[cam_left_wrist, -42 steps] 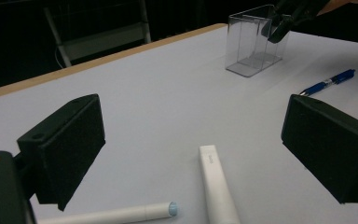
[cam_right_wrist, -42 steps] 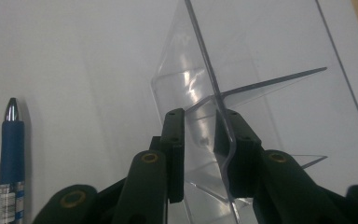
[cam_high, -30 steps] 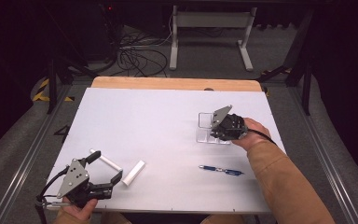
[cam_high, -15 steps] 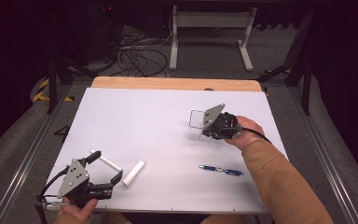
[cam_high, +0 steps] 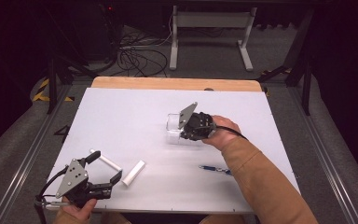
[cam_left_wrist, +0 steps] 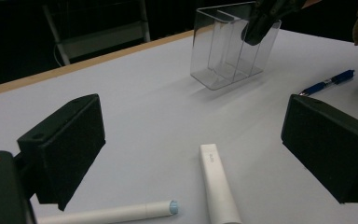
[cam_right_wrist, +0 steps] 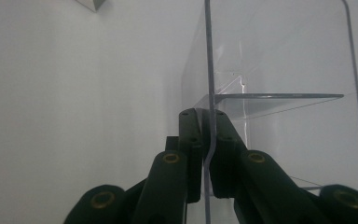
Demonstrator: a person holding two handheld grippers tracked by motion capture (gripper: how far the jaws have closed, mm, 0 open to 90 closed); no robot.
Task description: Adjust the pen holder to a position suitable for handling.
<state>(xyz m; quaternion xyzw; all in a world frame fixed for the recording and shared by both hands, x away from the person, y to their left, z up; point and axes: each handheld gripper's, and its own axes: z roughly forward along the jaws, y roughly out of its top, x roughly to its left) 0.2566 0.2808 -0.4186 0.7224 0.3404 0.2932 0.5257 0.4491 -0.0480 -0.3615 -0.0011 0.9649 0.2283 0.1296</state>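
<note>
**R gripper clamped on clear organiser wall, L gripper idle & wide**

The right gripper [cam_high: 182, 133] is clenched on one wall of the clear plastic box organiser w/ inner dividers [cam_high: 173, 125]. In the right gripper view the two black jaws pinch the thin transparent wall edge [cam_right_wrist: 208, 70] between them, pads pressed tight on both sides. The organiser sits abt mid-worktop, a bit nearer the far wooden edge [cam_high: 168, 83] than the near edge; in the left gripper view it looks tilted, its base partly off the white worktop [cam_high: 121, 116], w/ the right gripper's jaws at its top rim. Can't tell for sure how much of the base touches.

The left gripper [cam_high: 106, 168] is at the near-left corner of the worktop, released: jaws stand wide apart, nothing between the pads. In the left gripper view two white cylindrical tubes lie just ahead of it: one [cam_left_wrist: 219, 184] roughly btwn the jaws, pointing away, the other [cam_left_wrist: 116, 213] lying crosswise by the left jaw, w/ a pale blue tip. Neither is touched by the pads.

A blue pen [cam_high: 214, 169] lies near the near-right part of the worktop, just beside the person's right sleeve [cam_high: 261, 182], well apart from the organiser.
</note>
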